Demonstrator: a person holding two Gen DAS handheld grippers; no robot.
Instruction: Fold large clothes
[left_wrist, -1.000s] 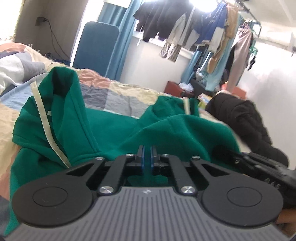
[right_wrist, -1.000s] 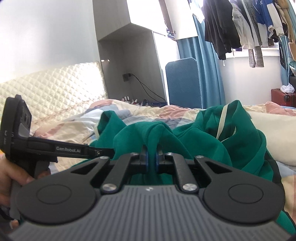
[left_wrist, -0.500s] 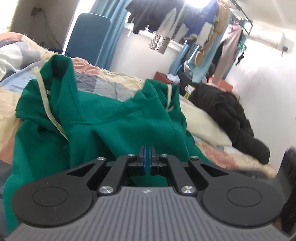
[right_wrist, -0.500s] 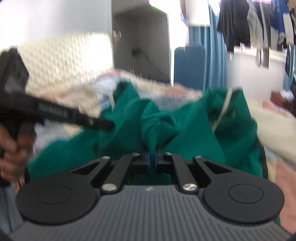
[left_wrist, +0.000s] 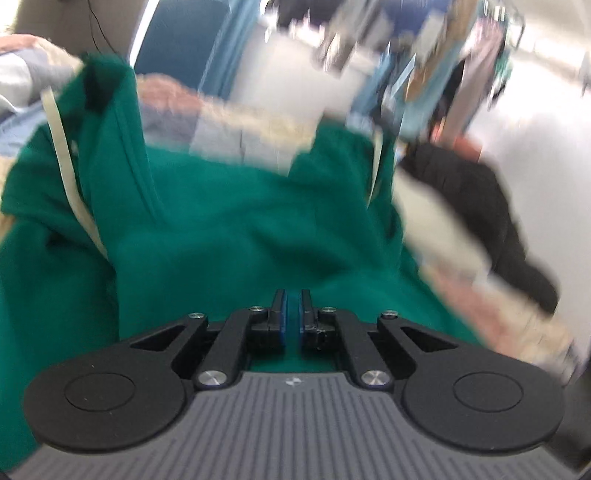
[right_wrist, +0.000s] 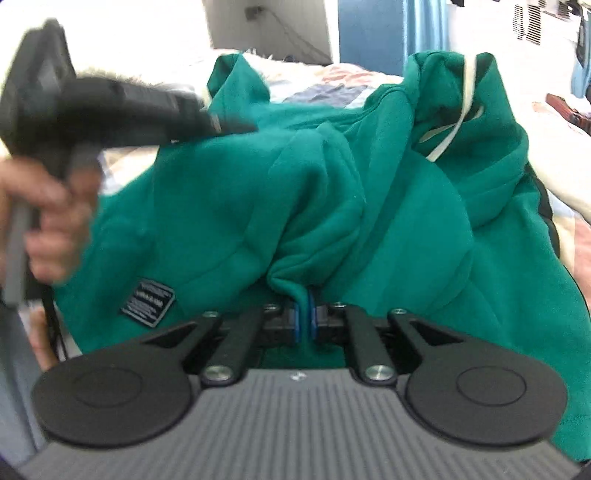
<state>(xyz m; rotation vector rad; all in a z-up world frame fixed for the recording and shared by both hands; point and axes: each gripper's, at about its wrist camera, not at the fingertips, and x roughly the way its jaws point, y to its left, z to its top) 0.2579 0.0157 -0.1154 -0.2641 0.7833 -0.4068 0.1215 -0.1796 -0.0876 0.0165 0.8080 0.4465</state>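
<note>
Left wrist view was smeared by motion, yet the main things could be made out. The left gripper had its jaws clamped on a fold of the green hoodie, with a thin strip of green cloth showing between the blue pads. The hoodie lay heaped on the bed, whose patchwork cover showed beyond it on the far side. A cream drawstring ran down the left part of the garment, and a second cream strip hung at its far right edge. To the right of the hoodie lay a black jacket, also on the bed. Far off, clothes hung on a rack (too blurred to tell one from another), and a blue panel stood at the far left.

Right wrist view was sharper. The right gripper likewise had its jaws closed on a bunched ridge of the hoodie, the cloth rising straight out from between the pads. A dark rectangular label sat on the near left part of the garment. The hood with its cream drawstring stood up at the far right. On the left, the person's hand gripped the handle of the left gripper, whose black body reached across to the hoodie's far left edge; its tip was blurred, so the exact point of contact could not be told from this side. The bed's patchwork cover showed beyond the hoodie.
</note>
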